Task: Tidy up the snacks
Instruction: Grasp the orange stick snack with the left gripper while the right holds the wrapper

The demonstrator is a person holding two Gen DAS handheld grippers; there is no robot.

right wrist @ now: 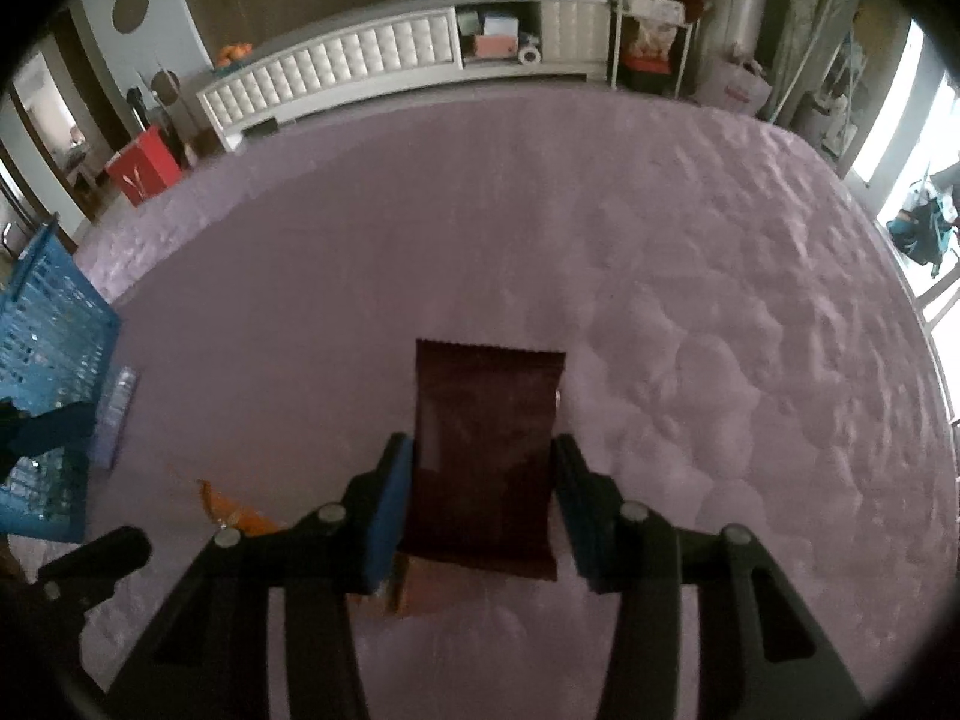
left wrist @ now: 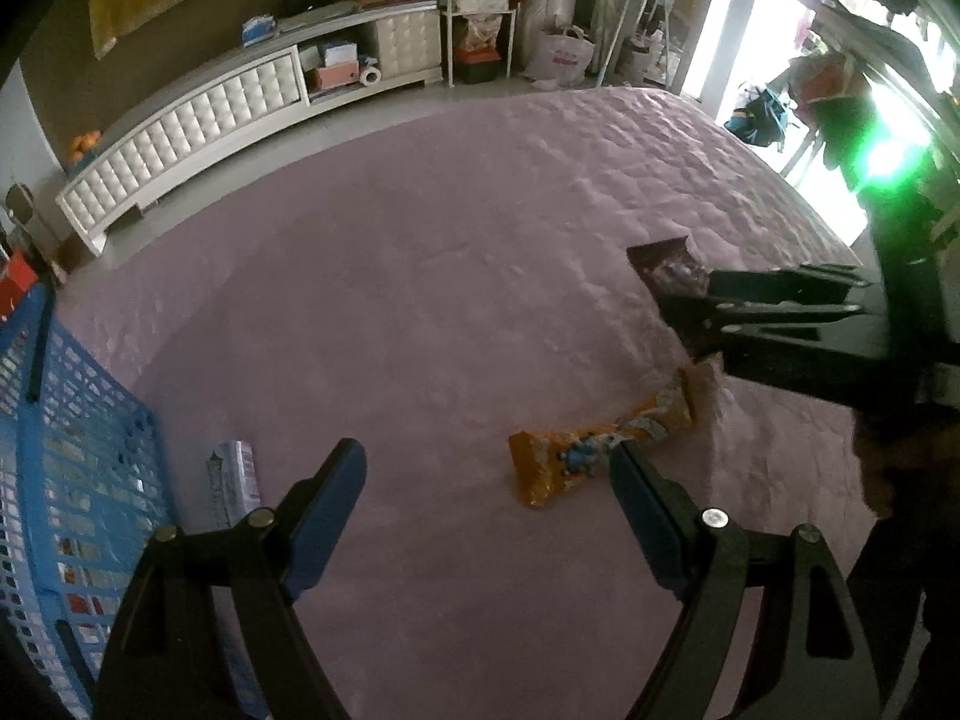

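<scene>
**poster1:** Right gripper (right wrist: 483, 504) sits right over the dark brown snack packet (right wrist: 489, 456), one blue pad on each long side. Left pad looks to be touching the edge, the right one I can't swear to, so whether it's properly clamped I can't tell. Packet lies flat on the pink bedspread (right wrist: 690, 300), long axis pointing away from the gripper toward the far side, so the fingers straddle its narrow width. That's the bit that matters for a lift.

**poster2:** And the other one?

**poster1:** Left gripper (left wrist: 486, 504) hangs wide apart with nothing in it, over the bed. Orange packet (left wrist: 591, 450) lies just past its right finger, long axis running left-right. Blue basket (left wrist: 72, 480) is on the near left, silvery packet (left wrist: 234, 480) beside it, so the left hand's closer to the basket.
</scene>
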